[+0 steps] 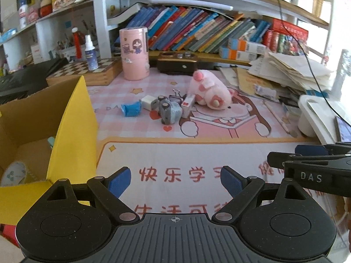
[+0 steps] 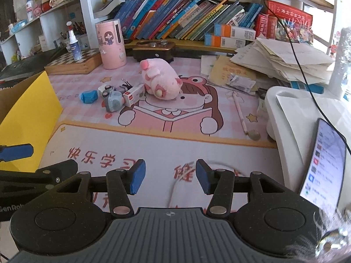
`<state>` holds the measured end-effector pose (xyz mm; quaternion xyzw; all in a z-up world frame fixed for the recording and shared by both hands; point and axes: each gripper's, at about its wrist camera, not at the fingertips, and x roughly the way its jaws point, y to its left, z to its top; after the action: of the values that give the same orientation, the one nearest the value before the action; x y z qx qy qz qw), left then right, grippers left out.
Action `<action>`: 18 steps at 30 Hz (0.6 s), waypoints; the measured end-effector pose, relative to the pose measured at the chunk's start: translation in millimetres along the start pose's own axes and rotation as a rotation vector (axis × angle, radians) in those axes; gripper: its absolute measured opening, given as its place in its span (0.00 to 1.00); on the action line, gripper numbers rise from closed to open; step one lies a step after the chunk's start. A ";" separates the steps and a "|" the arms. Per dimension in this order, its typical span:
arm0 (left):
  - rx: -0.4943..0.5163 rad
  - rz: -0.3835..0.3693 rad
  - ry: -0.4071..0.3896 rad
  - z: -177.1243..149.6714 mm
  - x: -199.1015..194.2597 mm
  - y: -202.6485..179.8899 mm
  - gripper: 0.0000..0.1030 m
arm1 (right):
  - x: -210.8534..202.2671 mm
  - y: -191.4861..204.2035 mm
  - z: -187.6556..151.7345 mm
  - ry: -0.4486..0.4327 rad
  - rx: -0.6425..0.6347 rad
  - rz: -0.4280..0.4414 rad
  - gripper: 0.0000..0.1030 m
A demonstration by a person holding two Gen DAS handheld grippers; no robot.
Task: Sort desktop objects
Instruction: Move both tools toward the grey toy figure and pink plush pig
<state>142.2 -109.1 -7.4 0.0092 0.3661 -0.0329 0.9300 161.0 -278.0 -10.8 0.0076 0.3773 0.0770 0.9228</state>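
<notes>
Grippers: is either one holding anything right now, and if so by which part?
Nothing is held. The left gripper and the right gripper both hang open over the desk mat, with only mat showing between their pads.

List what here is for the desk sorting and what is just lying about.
For sorting: pink plush toy, blue tape roll, grey toy camera, small white box, cardboard box.
Lying about: books, paper stack, phone, pink canister.

Both grippers are built in speckled black plastic: left gripper (image 1: 175,180), right gripper (image 2: 170,176). Blue ribbed pads (image 1: 119,182), silver pivot screws, a ribbed grey deck with crosshair mark, and white "DAS" lettering are noted.
</notes>
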 end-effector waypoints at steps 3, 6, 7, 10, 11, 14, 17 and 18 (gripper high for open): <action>-0.011 0.018 -0.003 6.0 5.8 -2.0 0.88 | 6.1 -5.2 7.7 -0.011 -0.004 0.014 0.50; -0.020 0.034 -0.006 11.7 11.9 -4.3 0.88 | 12.1 -11.5 15.3 -0.021 -0.002 0.026 0.52; -0.024 0.042 -0.007 13.7 14.5 -4.9 0.87 | 14.1 -13.5 17.8 -0.024 0.001 0.030 0.53; -0.038 0.059 -0.006 19.6 21.5 -5.2 0.87 | 20.5 -18.6 25.4 -0.029 0.007 0.041 0.54; -0.042 0.063 -0.006 21.4 23.8 -5.5 0.87 | 22.4 -20.1 27.6 -0.031 0.008 0.044 0.54; -0.054 0.077 -0.007 26.1 31.1 -6.5 0.87 | 28.1 -24.2 33.4 -0.034 0.008 0.055 0.56; -0.068 0.085 -0.006 30.2 38.9 -7.4 0.87 | 34.0 -27.4 38.0 -0.033 0.007 0.066 0.58; -0.071 0.087 -0.005 31.1 41.6 -7.9 0.87 | 36.1 -28.4 39.6 -0.032 0.008 0.070 0.59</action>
<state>193.2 -120.6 -12.9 -0.0082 0.3638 0.0207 0.9312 217.8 -299.0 -9.6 0.0257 0.3625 0.1078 0.9254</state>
